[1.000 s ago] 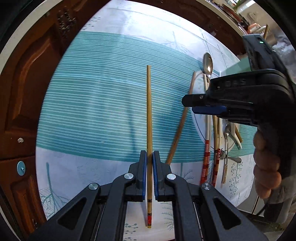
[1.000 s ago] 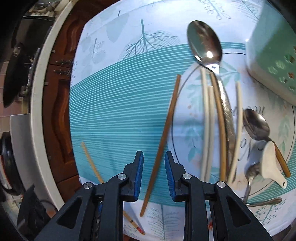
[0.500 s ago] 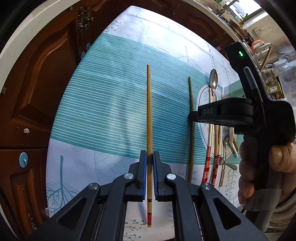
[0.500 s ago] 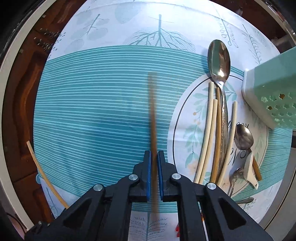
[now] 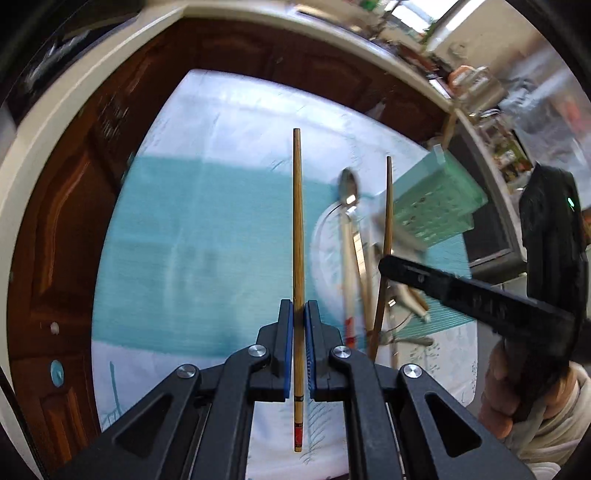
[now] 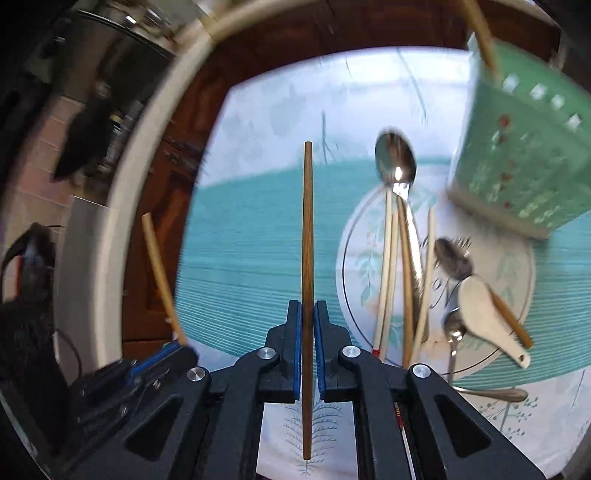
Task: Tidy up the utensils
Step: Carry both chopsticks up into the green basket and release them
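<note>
My left gripper (image 5: 298,306) is shut on a light bamboo chopstick (image 5: 297,221) with a red-marked end, held above the teal tablecloth. My right gripper (image 6: 307,308) is shut on a dark brown chopstick (image 6: 307,229), also lifted off the table; it shows in the left wrist view (image 5: 386,236) too. Several pale chopsticks (image 6: 388,266), a large steel spoon (image 6: 395,162), a smaller spoon (image 6: 453,258) and a white ceramic spoon (image 6: 484,314) lie on the round print of the cloth. A mint-green perforated utensil holder (image 6: 517,155) stands at the far right.
The tablecloth (image 5: 207,229) covers a small table against dark wooden cabinet doors (image 5: 62,221). The right hand-held gripper body (image 5: 480,295) sits at the right of the left wrist view. A bamboo stick (image 6: 480,29) pokes out of the holder. A cluttered counter (image 5: 461,81) lies behind.
My right gripper closed on the dark chopstick and lifted it from the cloth. Both grippers have risen and pulled back, each with its chopstick; the holder has come into view.
</note>
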